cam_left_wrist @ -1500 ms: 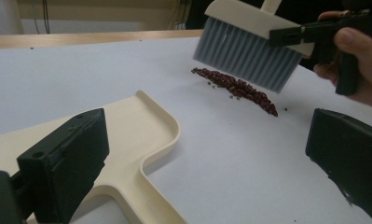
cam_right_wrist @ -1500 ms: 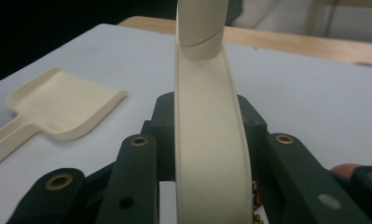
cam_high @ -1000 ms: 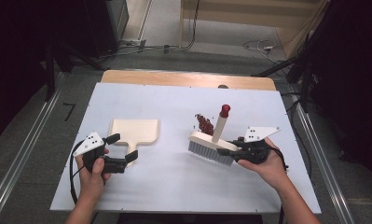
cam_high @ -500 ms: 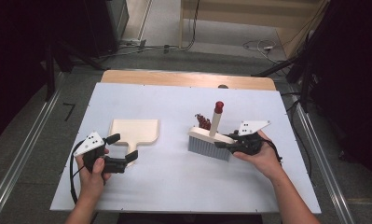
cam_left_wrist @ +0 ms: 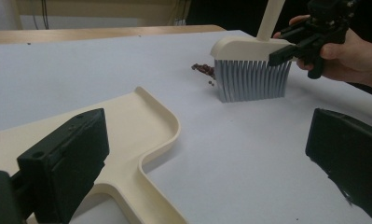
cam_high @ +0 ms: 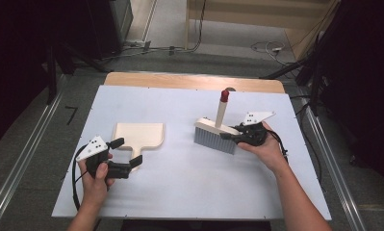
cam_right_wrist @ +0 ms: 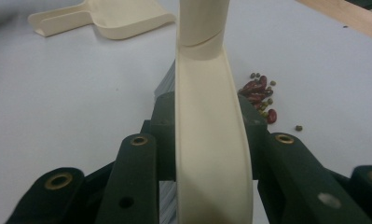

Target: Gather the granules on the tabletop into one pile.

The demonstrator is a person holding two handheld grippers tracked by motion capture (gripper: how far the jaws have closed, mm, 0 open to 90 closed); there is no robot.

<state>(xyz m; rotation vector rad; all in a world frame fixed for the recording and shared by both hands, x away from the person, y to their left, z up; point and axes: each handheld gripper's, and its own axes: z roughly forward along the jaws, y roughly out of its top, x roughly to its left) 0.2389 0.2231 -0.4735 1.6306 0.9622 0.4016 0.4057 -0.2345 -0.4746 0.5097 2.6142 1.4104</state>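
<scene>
My right gripper (cam_high: 228, 135) is clamped on the cream head of the brush (cam_high: 215, 136), whose grey bristles stand on the white table (cam_high: 189, 187), handle tilted up and away. A small heap of beans (cam_right_wrist: 258, 95) lies just beside the bristles. My left gripper (cam_high: 124, 155) is spread wide around the dustpan (cam_high: 137, 135) handle; one pad may touch it, though I cannot tell for sure.

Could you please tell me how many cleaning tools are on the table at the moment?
2: the cream dustpan lies at the table's left, by the left gripper; the brush stands at the right, clamped in the right gripper.
</scene>
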